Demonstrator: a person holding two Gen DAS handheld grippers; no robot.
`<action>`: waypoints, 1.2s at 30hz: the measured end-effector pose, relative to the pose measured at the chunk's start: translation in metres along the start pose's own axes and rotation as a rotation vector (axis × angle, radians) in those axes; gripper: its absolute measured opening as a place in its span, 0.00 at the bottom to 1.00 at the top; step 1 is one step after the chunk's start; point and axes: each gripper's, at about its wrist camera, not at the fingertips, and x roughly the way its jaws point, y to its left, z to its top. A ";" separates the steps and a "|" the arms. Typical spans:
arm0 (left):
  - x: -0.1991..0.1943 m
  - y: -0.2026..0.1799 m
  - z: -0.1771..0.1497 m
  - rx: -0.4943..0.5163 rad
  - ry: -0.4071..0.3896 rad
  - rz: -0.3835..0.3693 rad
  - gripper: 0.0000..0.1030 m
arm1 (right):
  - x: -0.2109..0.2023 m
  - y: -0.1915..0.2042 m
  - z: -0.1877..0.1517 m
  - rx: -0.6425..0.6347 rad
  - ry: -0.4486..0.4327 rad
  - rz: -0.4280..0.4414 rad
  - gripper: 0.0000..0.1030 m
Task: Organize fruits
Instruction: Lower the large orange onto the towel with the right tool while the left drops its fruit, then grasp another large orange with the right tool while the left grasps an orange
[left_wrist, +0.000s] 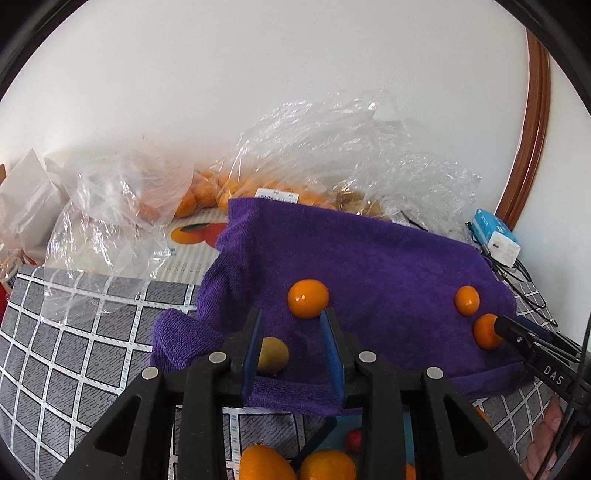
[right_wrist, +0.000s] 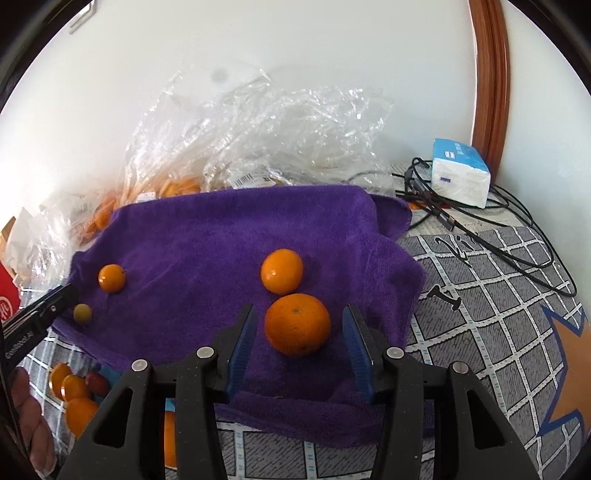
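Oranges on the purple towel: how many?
3: the big orange between the open right gripper fingers, one just behind it, a smaller one far left. Towel folds may hide others.

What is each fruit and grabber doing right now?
Left gripper: open, empty.
Right gripper: open around the big orange, not touching.
Big orange: resting on the purple towel.
Yellow-green fruit: on towel, beside the left finger.
Plastic bag: crumpled.

I see a grey grid-patterned tablecloth (right_wrist: 498, 280) carrying a purple towel (right_wrist: 229, 236), crumpled clear plastic bags (right_wrist: 258, 140), a tissue pack (right_wrist: 460, 173) and tangled black cables (right_wrist: 509, 218).
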 end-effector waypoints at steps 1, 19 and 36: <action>-0.003 -0.001 0.001 -0.011 0.005 -0.006 0.30 | -0.006 0.002 0.001 -0.008 -0.024 -0.011 0.47; -0.073 0.022 -0.006 -0.015 -0.020 0.042 0.43 | -0.070 0.032 -0.046 -0.062 0.057 0.054 0.47; -0.079 0.057 -0.074 -0.073 0.116 -0.003 0.49 | -0.017 0.076 -0.067 -0.159 0.174 0.099 0.38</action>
